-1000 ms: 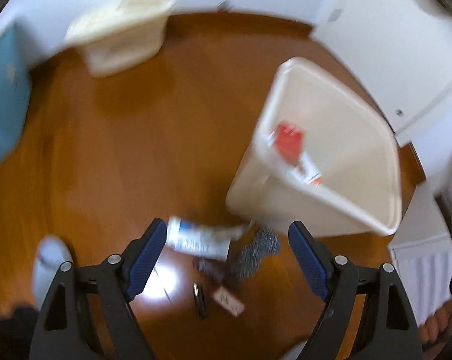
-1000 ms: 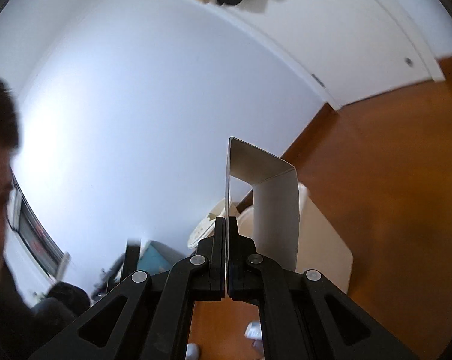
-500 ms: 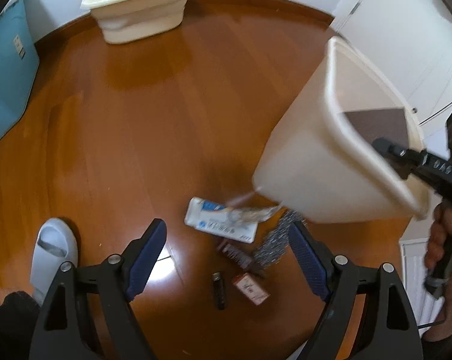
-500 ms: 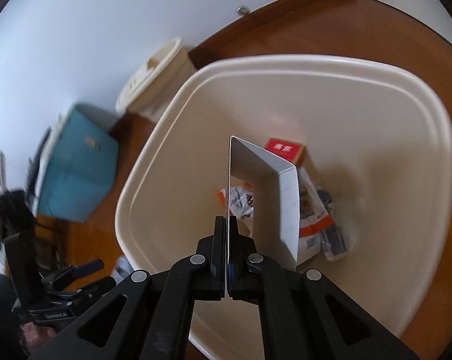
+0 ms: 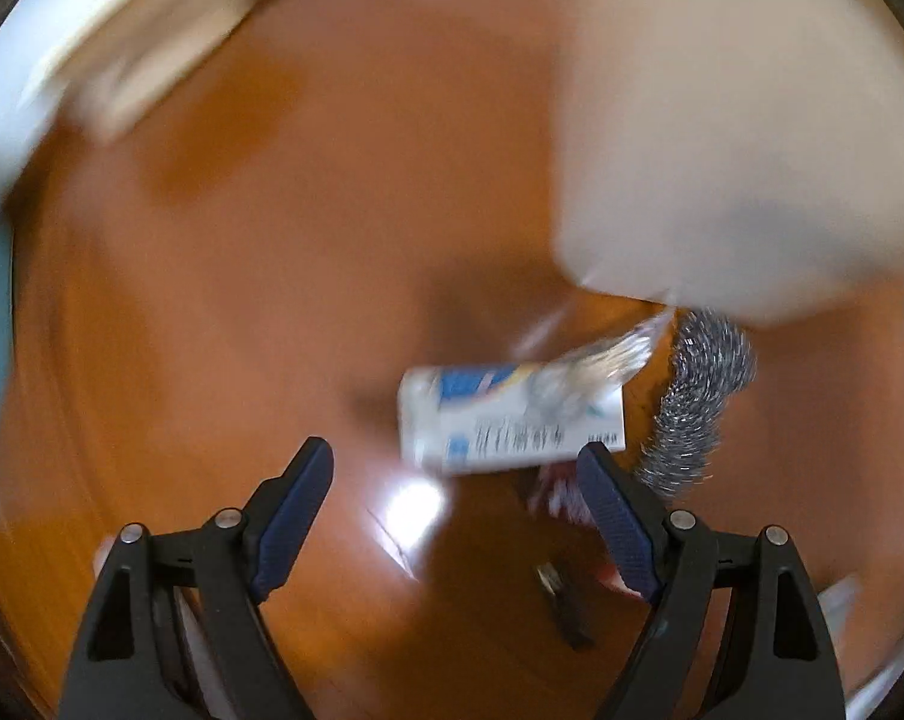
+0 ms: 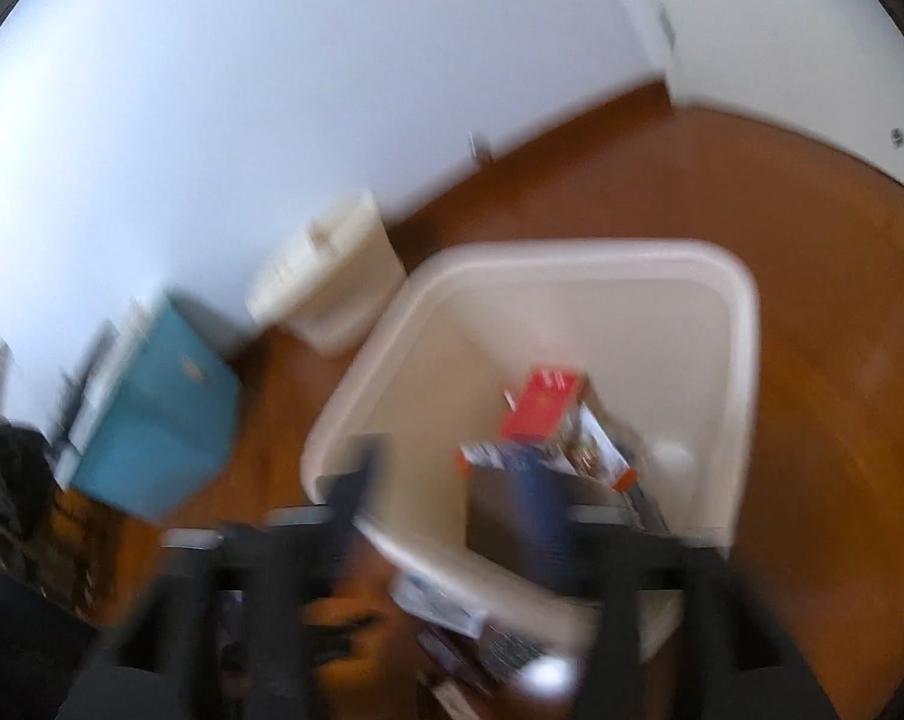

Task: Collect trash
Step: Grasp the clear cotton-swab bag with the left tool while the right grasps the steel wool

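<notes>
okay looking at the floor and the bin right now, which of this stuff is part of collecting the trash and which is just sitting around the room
Part of the job:
- cream bin, red packet already inside
- white and blue carton on the floor
- silvery scourer beside it
- small dark item on the floor
- open left gripper above these

Just lying about:
- lidded cream container by the wall
- teal box

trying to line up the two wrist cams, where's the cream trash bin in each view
Left wrist: the cream trash bin fills the upper right, blurred, seen from its outer side, with floor litter just below it.
Right wrist: the bin sits centre right, seen from above into its open mouth, with a red box inside.
Shared landmark: the white and blue packet on the floor beside the bin, at bottom centre in the right wrist view.
</notes>
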Demonstrator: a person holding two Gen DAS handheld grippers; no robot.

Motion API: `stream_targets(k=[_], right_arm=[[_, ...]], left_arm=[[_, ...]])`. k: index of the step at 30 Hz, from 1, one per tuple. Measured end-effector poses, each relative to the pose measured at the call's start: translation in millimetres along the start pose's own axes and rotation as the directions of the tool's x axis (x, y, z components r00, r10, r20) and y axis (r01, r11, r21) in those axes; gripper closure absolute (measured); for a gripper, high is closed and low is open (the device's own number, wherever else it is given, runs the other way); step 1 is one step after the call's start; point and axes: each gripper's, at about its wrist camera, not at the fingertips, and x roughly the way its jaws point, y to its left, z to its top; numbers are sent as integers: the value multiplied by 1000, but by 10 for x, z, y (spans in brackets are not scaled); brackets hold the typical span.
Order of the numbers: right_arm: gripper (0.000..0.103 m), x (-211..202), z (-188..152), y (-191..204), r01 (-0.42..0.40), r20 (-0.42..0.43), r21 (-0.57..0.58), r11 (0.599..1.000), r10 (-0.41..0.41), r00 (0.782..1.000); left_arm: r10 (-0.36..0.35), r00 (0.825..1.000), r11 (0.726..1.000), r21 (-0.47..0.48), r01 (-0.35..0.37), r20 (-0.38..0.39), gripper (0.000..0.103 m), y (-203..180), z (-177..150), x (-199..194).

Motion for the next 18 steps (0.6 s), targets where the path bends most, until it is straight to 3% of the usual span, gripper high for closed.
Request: stream_targets(k=[2, 4, 7, 9, 14, 15, 16, 18], right_arm=[[0, -289, -202, -24, -49, 91, 21, 999, 47, 995], [0, -410, -442, -100, -27, 100, 68, 997, 20, 995], [0, -436, -773, -241, -5, 82, 140, 990, -7, 997], [2, -330, -987, -380, 12, 26, 199, 980, -17, 999], [7, -104, -1396, -585, 67, -79, 263, 963, -47, 996], [7, -67, -1458, -618, 59, -87, 276, 959, -37, 996], [7, 3, -1517, -654, 58, -103, 282, 958, -30, 994], [13, 152, -1636, -705, 87, -142, 273, 958, -49, 989]], left_arm=[[22, 997, 987, 155, -33, 73, 20, -236, 52, 8], [25, 993, 964, 261, -54, 115, 20, -424, 93, 76], [-3, 994, 942, 335, -35, 112, 20, -588, 154, 215], [-14, 994, 933, 359, -25, 108, 20, -659, 186, 318], [-39, 997, 963, 268, 21, 61, 21, -591, 236, 545], [-40, 998, 968, 250, 25, 54, 24, -571, 237, 571], [-46, 998, 969, 244, 35, 42, 41, -567, 233, 593], [-76, 997, 972, 224, 70, 20, 59, -561, 226, 593]])
